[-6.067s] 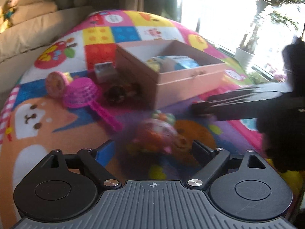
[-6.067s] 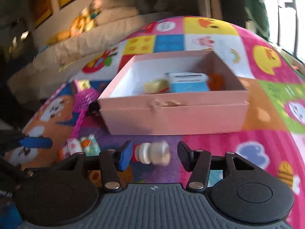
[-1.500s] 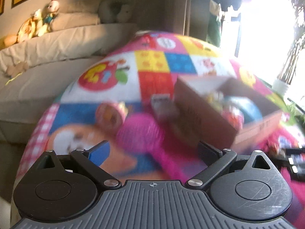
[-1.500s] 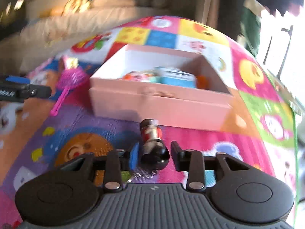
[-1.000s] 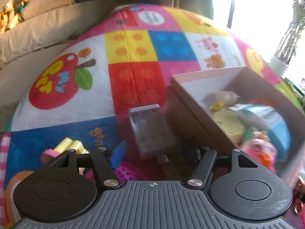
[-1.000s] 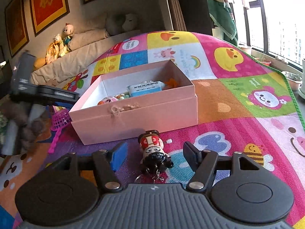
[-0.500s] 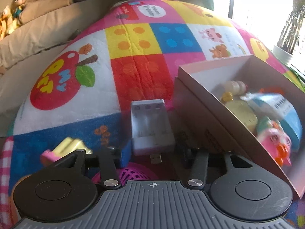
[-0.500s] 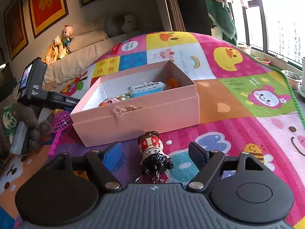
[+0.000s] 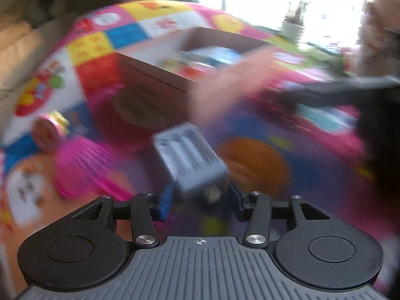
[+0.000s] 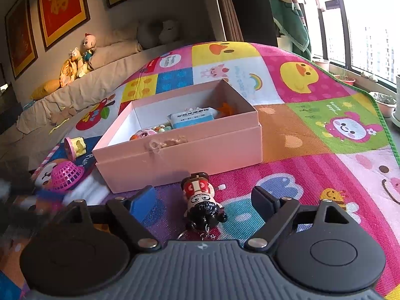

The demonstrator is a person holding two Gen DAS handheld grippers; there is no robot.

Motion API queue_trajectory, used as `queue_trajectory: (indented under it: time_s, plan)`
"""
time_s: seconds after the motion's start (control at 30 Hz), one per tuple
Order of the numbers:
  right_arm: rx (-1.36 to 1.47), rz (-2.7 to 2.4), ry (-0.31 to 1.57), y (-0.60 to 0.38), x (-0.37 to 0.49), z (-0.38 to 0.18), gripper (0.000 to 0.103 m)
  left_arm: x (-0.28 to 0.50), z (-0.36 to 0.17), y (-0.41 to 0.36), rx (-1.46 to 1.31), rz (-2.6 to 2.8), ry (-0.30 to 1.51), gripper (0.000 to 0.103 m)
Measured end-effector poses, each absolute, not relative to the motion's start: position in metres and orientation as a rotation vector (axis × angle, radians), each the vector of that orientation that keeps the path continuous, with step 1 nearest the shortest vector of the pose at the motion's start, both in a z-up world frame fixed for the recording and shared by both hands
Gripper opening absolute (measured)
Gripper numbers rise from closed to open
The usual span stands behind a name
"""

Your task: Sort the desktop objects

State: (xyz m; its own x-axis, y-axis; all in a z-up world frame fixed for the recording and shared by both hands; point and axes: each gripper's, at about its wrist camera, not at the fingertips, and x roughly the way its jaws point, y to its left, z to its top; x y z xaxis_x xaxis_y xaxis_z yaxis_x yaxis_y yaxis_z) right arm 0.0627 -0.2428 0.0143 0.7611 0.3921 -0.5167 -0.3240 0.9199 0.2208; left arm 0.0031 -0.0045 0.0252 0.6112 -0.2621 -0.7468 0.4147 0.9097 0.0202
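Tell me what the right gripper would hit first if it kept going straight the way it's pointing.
Most likely the doll keychain, lying on the play mat between the right gripper's open fingers. Past it stands the pink box's near wall, though depth is hard to judge through the fisheye.

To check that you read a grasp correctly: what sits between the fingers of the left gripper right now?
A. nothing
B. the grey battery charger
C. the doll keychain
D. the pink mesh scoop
B: in the left wrist view the left gripper has its fingers closed against the sides of the grey battery charger, while the doll keychain lies on the mat between the open fingers of the right gripper.
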Motion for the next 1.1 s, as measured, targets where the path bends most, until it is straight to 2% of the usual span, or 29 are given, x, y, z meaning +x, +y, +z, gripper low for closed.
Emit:
queue_trajectory:
  time_s: [0.1,0.27,0.33,0.4,0.7,1.0,1.1]
  plan:
    - [0.117,0.393,0.596,-0.242,0.063,0.014,0.085,-0.030,0.026,-0.011,0.232,-0.432,0.810,0.056]
    - [0.075,0.391,0.594,-0.235,0.060,0.015,0.086,-0.035,0.028,0.002,0.180,-0.291,0.789,0.072]
    - [0.048,0.386,0.581,-0.232,0.057,0.016,0.086,-0.027,0.033,0.009,0.091,-0.275,0.777,0.089]
    - [0.027,0.378,0.564,-0.230,0.053,0.017,0.086,-0.017,0.035,0.011,0.010,-0.246,0.749,0.097]
    - [0.090,0.348,0.552,-0.241,0.054,0.017,0.086,0.032,0.027,-0.010,-0.086,-0.267,0.772,0.097]
    - [0.174,0.324,0.546,-0.254,0.057,0.017,0.091,0.010,0.022,-0.032,-0.165,-0.561,0.851,0.097]
    - [0.175,0.321,0.538,-0.255,0.056,0.017,0.091,-0.005,0.027,-0.038,-0.115,-0.620,0.809,0.099]
